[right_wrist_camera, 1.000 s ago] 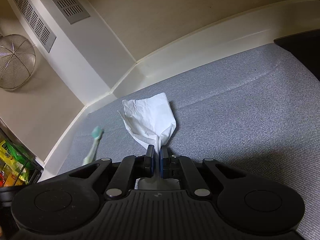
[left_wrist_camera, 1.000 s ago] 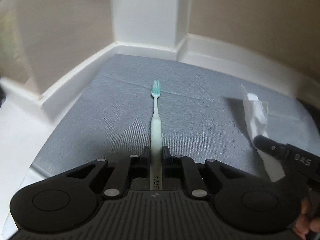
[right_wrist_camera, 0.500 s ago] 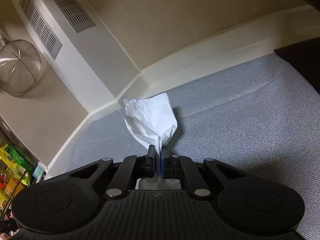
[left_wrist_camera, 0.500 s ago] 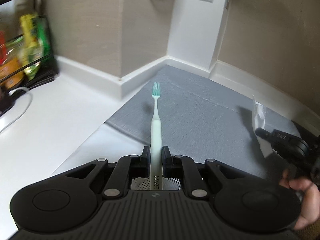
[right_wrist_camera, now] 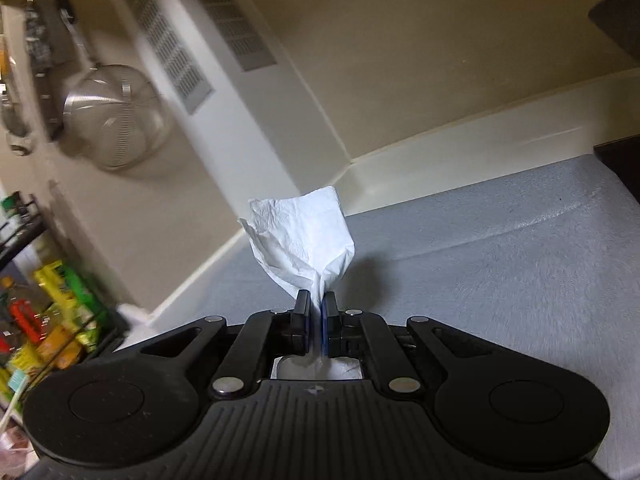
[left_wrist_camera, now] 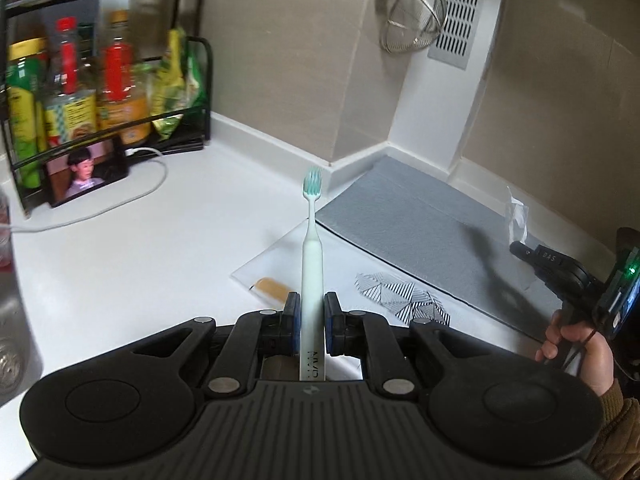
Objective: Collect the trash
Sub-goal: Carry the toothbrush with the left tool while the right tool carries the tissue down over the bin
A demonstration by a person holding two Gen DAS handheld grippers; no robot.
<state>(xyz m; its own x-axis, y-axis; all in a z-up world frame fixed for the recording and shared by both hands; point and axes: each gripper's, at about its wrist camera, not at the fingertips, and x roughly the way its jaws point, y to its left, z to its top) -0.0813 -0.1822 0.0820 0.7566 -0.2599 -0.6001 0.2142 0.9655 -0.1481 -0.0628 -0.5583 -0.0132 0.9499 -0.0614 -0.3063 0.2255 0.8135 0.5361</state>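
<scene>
My left gripper [left_wrist_camera: 312,302] is shut on the handle of a pale green toothbrush [left_wrist_camera: 311,252], whose bristled head sticks out forward above the white counter [left_wrist_camera: 160,264]. My right gripper [right_wrist_camera: 319,300] is shut on a crumpled white tissue [right_wrist_camera: 304,236], held up over the grey mat [right_wrist_camera: 500,280]. In the left wrist view the right gripper [left_wrist_camera: 520,246] shows at the right edge, held by a person's hand [left_wrist_camera: 576,344], with the tissue [left_wrist_camera: 517,216] standing above its tip.
On the counter lie a clear sheet [left_wrist_camera: 272,256] with a tan piece [left_wrist_camera: 272,286] and a black-and-white patterned scrap [left_wrist_camera: 404,294]. A black rack of bottles [left_wrist_camera: 80,92], a phone [left_wrist_camera: 86,170] with a white cable [left_wrist_camera: 132,196], and a hanging wire strainer [left_wrist_camera: 416,20] line the back. A sink edge [left_wrist_camera: 12,320] is at far left.
The left gripper has lifted the toothbrush off the grey mat and swung left over the white counter. The right gripper has raised the tissue a little above the mat.
</scene>
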